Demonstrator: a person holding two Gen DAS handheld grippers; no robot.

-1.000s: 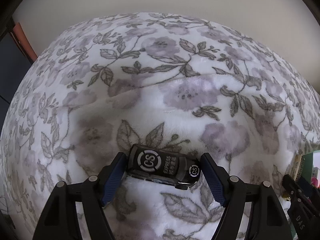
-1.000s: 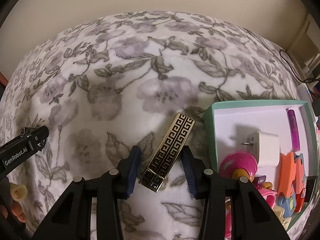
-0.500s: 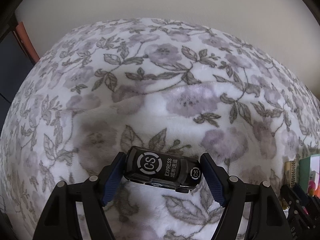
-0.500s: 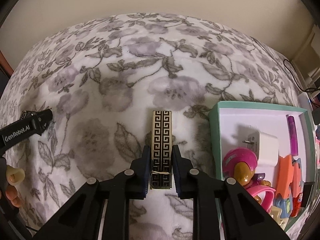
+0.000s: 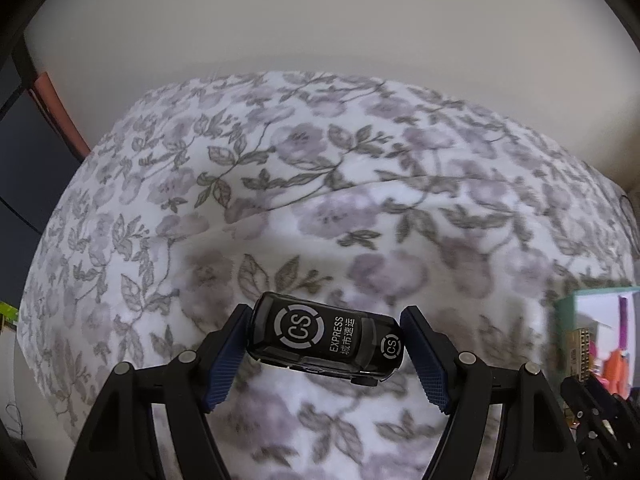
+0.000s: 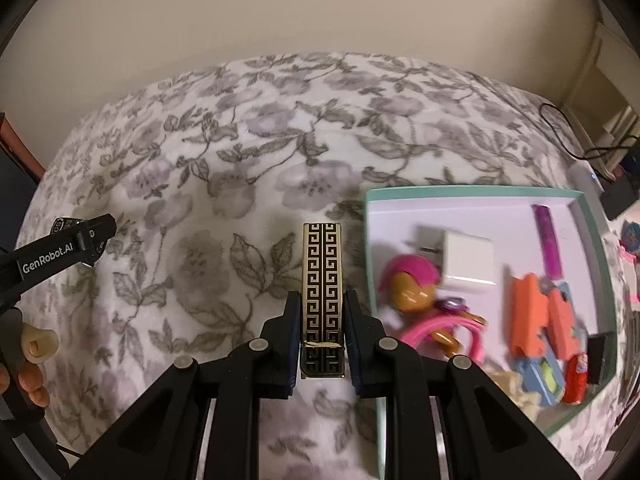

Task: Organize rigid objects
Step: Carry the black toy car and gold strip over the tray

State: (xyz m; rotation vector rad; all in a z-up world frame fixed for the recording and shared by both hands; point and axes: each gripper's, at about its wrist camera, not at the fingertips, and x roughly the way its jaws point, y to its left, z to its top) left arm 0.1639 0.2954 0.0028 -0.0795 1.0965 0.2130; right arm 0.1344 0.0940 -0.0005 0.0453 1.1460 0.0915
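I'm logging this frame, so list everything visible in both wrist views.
toy car: one, black, "CS EXPRESS" print, in left gripper
patterned bar: one, gold and black, in right gripper
box: one, teal rim, white inside, right on the blanket
charger: one, white, in box
toy figure: one, pink-haired, in box
tube: one, purple, in box
clips: orange, count unclear, in box
blanket: one, white-grey floral, underneath
left gripper: black, blue pads
right gripper: black
hand: fingers, left edge

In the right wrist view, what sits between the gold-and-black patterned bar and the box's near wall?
Nothing but floral blanket. The right gripper holds the patterned bar just left of the teal box, one finger in the gap.
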